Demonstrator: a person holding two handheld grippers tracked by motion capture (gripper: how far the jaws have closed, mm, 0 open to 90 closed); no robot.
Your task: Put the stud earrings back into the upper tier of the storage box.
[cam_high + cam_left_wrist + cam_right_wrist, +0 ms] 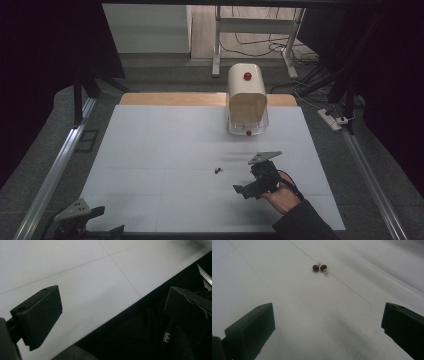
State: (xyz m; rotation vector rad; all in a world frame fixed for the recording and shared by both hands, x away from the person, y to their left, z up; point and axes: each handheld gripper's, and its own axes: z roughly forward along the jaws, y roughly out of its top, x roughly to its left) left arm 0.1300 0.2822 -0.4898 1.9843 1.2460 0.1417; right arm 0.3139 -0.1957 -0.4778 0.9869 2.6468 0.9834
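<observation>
Two small dark red beads with clear bits [320, 267] lie side by side on the white table; in the high view they are a tiny dark pair [218, 170] near the table's middle. My right gripper [245, 189], held in a hand, stands open just right of them, jaws pointing left toward them; in the right gripper view its jaws [327, 327] are wide apart with nothing between, the beads lying ahead. My left gripper [102, 222] rests at the front left table edge, open and empty [112, 315].
A cream box with a red knob on top [246, 97], its opening toward me, stands at the back of the white table [165, 150]. Metal rails [55, 170] run along both sides. Cables and a power strip [332, 119] lie on the floor at the right.
</observation>
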